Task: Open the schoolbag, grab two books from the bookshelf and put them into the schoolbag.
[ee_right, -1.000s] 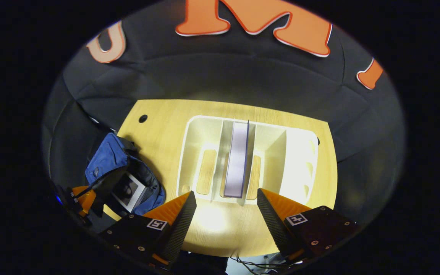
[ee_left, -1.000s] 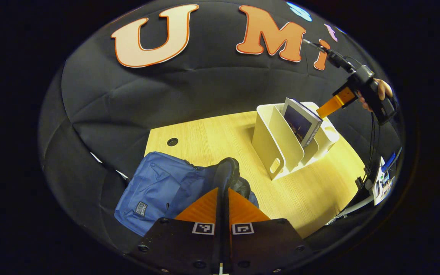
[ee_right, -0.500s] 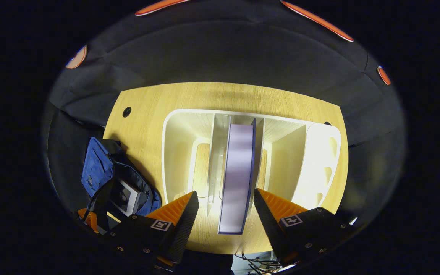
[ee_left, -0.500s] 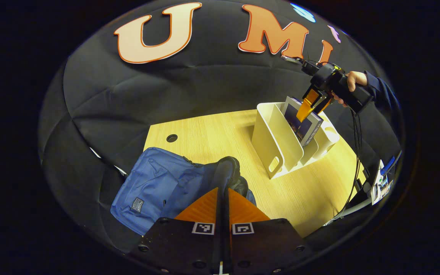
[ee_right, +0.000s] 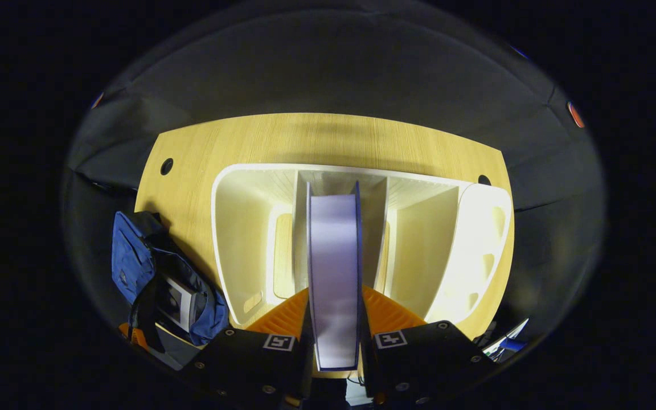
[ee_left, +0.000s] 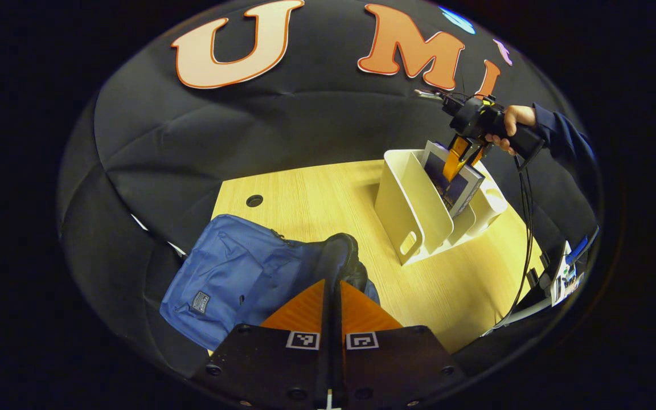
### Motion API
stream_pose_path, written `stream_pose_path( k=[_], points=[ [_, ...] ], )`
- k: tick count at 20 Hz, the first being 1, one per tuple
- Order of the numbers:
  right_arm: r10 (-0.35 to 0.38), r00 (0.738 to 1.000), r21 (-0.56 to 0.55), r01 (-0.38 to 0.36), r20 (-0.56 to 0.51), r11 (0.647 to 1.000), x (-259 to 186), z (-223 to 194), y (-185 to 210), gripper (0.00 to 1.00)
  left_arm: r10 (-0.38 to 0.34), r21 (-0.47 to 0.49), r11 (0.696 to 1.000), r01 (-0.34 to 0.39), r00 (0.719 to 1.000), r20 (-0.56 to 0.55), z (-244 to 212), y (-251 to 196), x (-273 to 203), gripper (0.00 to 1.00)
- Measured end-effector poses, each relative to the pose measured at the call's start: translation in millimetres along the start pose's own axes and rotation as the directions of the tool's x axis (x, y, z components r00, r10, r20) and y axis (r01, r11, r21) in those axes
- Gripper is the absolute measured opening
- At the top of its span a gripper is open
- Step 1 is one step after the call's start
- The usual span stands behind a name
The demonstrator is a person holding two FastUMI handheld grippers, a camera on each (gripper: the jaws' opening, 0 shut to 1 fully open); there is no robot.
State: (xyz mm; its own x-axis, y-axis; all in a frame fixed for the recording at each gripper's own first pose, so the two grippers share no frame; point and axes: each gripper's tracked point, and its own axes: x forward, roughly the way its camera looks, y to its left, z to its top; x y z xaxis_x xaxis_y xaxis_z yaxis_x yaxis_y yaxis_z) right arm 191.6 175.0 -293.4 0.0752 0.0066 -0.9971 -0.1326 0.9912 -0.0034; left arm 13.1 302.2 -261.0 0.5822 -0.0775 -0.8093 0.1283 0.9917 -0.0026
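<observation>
The blue schoolbag (ee_left: 231,279) lies at the table's left front corner. My left gripper (ee_left: 332,285) is shut on its black opening edge (ee_left: 340,253) and holds it up. In the right gripper view the schoolbag (ee_right: 131,256) gapes open, with one book (ee_right: 179,296) inside. A second book (ee_right: 333,256) stands upright in the middle slot of the white bookshelf (ee_right: 242,239). My right gripper (ee_right: 333,304) is shut on it, one finger on each cover. From the left gripper view, that right gripper (ee_left: 458,159) reaches down onto the book (ee_left: 456,185) in the bookshelf (ee_left: 410,208).
The wooden table (ee_left: 316,193) has a round cable hole (ee_left: 254,200) at its far left. A hand (ee_left: 507,122) and dark sleeve hold the right gripper, with cables hanging from it. Small gear (ee_left: 564,276) sits off the table's right edge.
My right gripper came down over the standing book and closed from open onto both its covers. My left gripper kept its hold on the schoolbag and hardly moved.
</observation>
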Motion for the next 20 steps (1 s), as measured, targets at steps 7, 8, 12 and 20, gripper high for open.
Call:
stream_pose_path(
  k=[7,8,12,20],
  points=[
    [0.051,0.998,0.042,-0.052,0.033,0.998,-22.3,0.0,4.4,0.31,-0.003,0.000,1.000,0.003,1.000,-0.002,-0.3,-0.3,2.6,0.03],
    [0.062,0.997,0.045,-0.064,0.044,0.997,-27.4,-1.3,4.5,0.30,-0.005,0.002,1.000,0.005,1.000,0.000,-0.8,-1.1,2.1,0.03],
    [0.081,0.991,0.028,-0.085,0.106,0.996,-62.0,-2.6,-2.0,0.30,-0.010,0.005,1.000,0.010,1.000,0.000,-0.5,-2.8,1.6,0.03],
    [0.173,0.952,0.016,-0.183,0.253,0.983,-150.9,-7.2,-8.3,0.30,-0.009,0.016,1.000,0.009,1.000,0.006,1.0,-2.0,-2.3,0.03]
  ],
)
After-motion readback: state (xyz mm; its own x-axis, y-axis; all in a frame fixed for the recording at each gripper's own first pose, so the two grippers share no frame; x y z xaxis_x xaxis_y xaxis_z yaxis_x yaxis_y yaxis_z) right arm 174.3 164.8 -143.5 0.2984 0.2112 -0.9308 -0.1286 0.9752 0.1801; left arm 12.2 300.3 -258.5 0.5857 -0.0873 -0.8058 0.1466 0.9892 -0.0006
